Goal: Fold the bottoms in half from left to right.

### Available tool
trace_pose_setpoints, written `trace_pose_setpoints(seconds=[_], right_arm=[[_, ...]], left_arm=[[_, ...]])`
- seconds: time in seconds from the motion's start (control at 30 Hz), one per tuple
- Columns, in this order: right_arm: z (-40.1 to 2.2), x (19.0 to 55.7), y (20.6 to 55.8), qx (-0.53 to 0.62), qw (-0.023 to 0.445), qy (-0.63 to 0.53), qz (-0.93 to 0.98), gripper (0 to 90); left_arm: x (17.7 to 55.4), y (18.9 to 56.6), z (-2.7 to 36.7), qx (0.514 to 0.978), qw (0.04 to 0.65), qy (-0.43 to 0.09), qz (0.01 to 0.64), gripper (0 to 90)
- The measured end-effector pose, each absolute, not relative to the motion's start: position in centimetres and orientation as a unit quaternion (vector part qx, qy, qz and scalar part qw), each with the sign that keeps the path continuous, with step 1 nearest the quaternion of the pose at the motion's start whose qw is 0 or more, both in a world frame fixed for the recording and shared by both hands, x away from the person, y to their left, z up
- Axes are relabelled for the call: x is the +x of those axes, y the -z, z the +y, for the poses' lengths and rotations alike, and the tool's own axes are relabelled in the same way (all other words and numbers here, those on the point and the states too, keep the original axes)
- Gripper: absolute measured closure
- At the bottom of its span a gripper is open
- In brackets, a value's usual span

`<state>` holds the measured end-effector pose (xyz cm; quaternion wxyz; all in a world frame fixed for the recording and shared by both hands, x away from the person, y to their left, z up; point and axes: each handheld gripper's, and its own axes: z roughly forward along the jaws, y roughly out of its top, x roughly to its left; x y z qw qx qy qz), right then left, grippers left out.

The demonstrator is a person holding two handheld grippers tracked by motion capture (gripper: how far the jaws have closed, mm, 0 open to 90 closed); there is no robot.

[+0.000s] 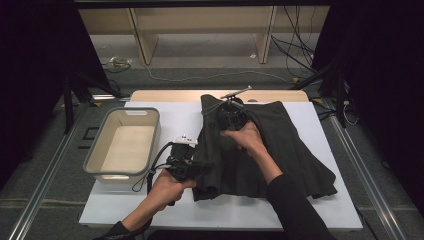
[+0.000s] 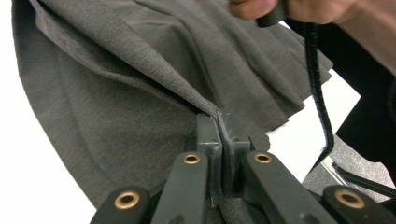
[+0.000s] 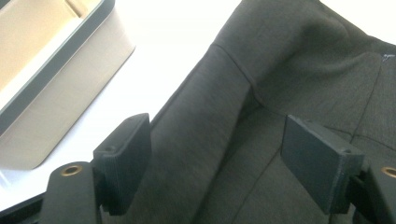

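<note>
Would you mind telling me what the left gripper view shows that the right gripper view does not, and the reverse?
Left gripper view alone: the left hand-held gripper shut on a fold of the dark grey garment, plus the person's other hand and a black cable. Right gripper view alone: the right hand-held gripper with jaws wide apart above the cloth, and the beige bin. Both share the garment and the white table surface.

The right tongs stand wide apart over the dark garment. A beige bin sits beside it on the white worktop.

One dark skirt, one bin — two grippers.
</note>
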<state>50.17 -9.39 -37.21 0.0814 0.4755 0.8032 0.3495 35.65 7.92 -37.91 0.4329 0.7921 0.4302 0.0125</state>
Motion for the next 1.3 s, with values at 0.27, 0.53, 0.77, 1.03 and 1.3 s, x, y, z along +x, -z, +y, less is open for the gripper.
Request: trace_pose_setpoints(seconds=[0.27,0.53,0.77,1.03,1.3], right_arm=[[-8.4,50.5,36.7,0.470,0.093,-0.339,0.809,26.1],[-8.8,51.7,36.9,0.494,0.097,-0.313,0.805,28.7],[-9.2,52.0,36.9,0.500,0.100,-0.306,0.804,42.4],[-9.7,51.7,36.2,0.485,0.112,-0.303,0.813,83.8],[-12.5,51.7,33.7,0.486,0.120,-0.314,0.807,86.2]], left_arm=[[35.5,36.9,5.9,0.803,0.439,-0.012,0.404,88.4],[35.2,36.2,4.5,0.807,0.446,-0.010,0.387,88.4],[35.3,36.0,4.1,0.809,0.448,-0.008,0.382,88.3],[35.5,35.4,3.9,0.803,0.460,-0.002,0.379,88.2],[36.0,33.6,2.3,0.800,0.482,0.006,0.358,88.0]])
